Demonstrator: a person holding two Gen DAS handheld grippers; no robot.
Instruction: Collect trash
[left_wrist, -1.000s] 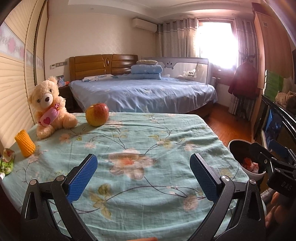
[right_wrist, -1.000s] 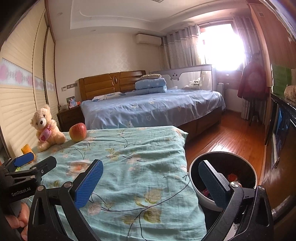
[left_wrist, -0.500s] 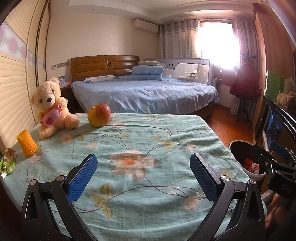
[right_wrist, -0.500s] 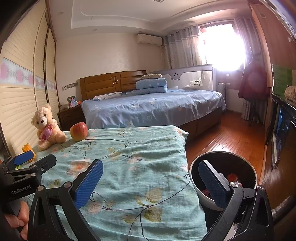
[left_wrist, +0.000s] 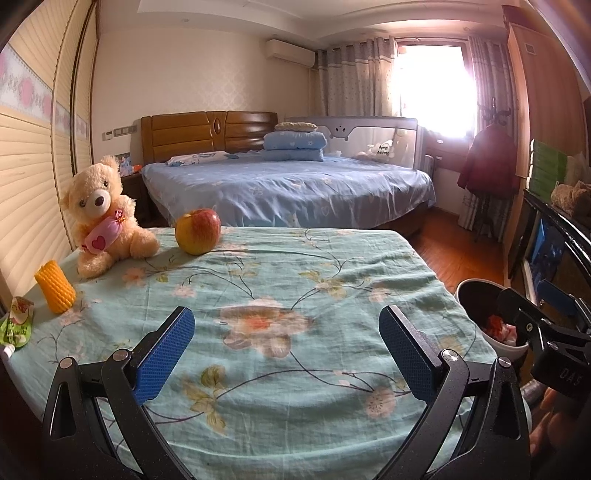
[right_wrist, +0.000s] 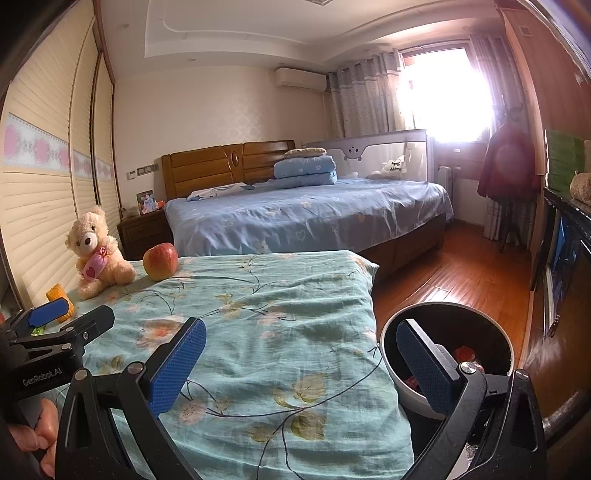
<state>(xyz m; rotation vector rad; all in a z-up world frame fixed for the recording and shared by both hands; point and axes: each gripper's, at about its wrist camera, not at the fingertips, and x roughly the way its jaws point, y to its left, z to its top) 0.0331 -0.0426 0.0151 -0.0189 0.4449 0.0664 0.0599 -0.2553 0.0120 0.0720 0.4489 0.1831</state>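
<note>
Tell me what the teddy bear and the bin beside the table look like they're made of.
Teddy bear: cream plush fabric, judging by its fuzzy, fluffy pile. Bin: probably smooth plastic, white outside and dark inside; the slight sheen on its rim suggests that, though it could be coated metal.

left gripper (right_wrist: 51, 317) body: "GenRobot.AI" | right gripper (left_wrist: 554, 306) body: "DAS", partly cut off

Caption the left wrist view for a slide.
Open left gripper hovers over floral teal cloth; green snack pouch lies far left, white trash bin stands right.
</note>
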